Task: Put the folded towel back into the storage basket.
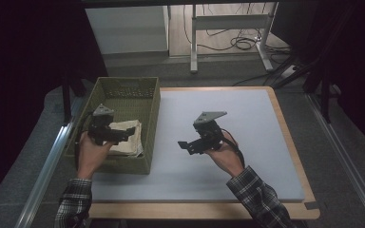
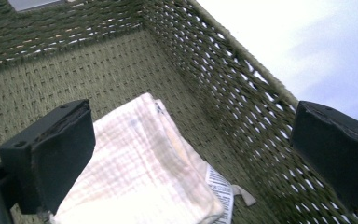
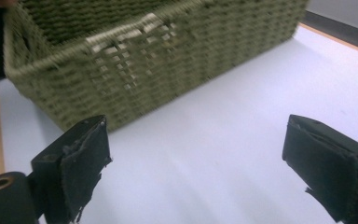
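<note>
Cream folded cloth [image 2: 135, 172] in basket [image 2: 242, 88] — below open left hand-held gripper [image 2: 191, 154].

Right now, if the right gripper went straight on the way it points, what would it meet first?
Probably the woven basket: the right gripper, fingers open and empty, aims over bare mat towards its side wall.

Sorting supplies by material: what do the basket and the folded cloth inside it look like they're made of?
Basket: olive-green woven cord or fibre, matte; open weave with gaps in its walls. Which fibre, I cannot tell.
Cloth: soft cream fabric, probably cotton gauze; faint grid texture and a sewn-in label at one edge.
</note>
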